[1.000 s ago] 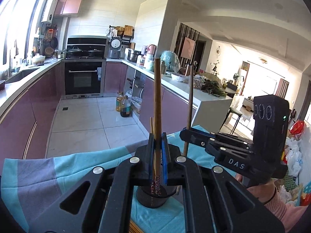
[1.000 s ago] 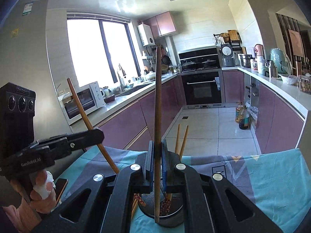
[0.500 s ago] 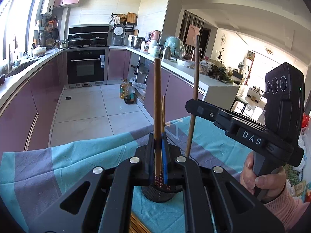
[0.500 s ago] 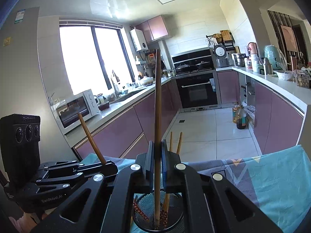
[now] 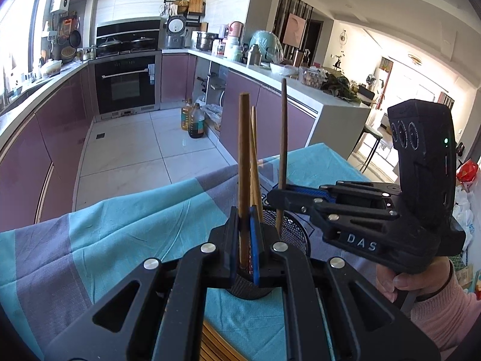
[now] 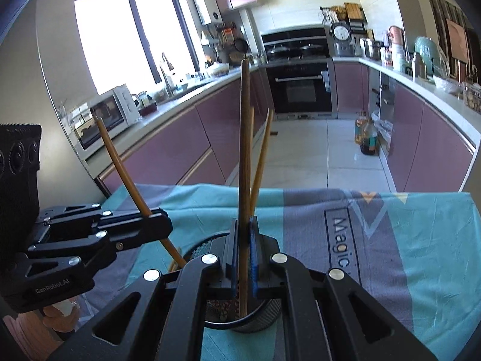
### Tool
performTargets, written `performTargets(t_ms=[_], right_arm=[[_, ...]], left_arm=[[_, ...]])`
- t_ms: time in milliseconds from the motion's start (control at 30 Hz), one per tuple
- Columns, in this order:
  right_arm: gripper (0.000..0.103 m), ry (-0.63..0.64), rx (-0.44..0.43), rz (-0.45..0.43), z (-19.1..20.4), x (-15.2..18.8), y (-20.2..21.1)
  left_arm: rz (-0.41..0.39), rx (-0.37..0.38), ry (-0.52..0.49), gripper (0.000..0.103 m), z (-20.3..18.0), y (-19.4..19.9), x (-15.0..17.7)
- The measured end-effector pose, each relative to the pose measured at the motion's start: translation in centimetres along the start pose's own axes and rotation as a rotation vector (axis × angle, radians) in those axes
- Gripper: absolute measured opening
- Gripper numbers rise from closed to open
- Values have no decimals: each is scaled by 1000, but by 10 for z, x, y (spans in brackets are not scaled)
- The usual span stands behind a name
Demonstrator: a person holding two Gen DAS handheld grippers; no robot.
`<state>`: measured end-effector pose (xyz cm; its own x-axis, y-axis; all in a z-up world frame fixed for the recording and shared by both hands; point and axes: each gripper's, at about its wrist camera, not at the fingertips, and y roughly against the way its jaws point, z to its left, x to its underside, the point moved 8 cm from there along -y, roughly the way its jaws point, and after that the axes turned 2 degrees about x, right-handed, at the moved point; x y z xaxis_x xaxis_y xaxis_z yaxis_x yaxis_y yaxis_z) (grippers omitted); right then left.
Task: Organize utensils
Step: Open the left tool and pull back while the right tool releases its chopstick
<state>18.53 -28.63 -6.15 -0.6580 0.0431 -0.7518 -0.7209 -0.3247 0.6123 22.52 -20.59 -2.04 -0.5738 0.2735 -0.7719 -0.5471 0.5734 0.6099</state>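
A black mesh utensil holder (image 5: 290, 233) (image 6: 260, 320) stands on the teal and grey tablecloth (image 5: 126, 231). My left gripper (image 5: 244, 225) is shut on a brown chopstick (image 5: 244, 150) held upright, its lower end down inside the holder. My right gripper (image 6: 244, 231) is shut on a second chopstick (image 6: 245, 138), also upright with its tip in the holder. Each gripper shows in the other's view: the right gripper (image 5: 279, 195) with its dark chopstick (image 5: 282, 132), the left gripper (image 6: 156, 225) with its tilted chopstick (image 6: 120, 162). Two lighter chopsticks (image 6: 262, 162) lean in the holder.
The cloth's far edge (image 6: 300, 188) drops off toward the tiled kitchen floor with oil bottles (image 5: 195, 120). Purple cabinets and worktops run along both sides. A slatted wooden surface (image 5: 216, 341) shows at the near table edge. A hand in a pink sleeve (image 5: 436, 307) grips the right tool.
Both grippers have come down and tipped forward with their chopsticks. The holder now sits closer under them and the sticks' lower ends reach deeper into it.
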Motion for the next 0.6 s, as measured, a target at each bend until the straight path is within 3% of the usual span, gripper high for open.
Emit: performTargets(t_ms=[267,400,600], right_arm=[[9,-11,9,19,0,6,-8],[20,-17,-4,14,1,4,-10],[21,-5,-3,1,7,5,-8]], left_arm=[[23,-3,21,12,5,-20,3],[24,-6,31,13,9,-20,7],[2,-34,45,16,15,-17,14]])
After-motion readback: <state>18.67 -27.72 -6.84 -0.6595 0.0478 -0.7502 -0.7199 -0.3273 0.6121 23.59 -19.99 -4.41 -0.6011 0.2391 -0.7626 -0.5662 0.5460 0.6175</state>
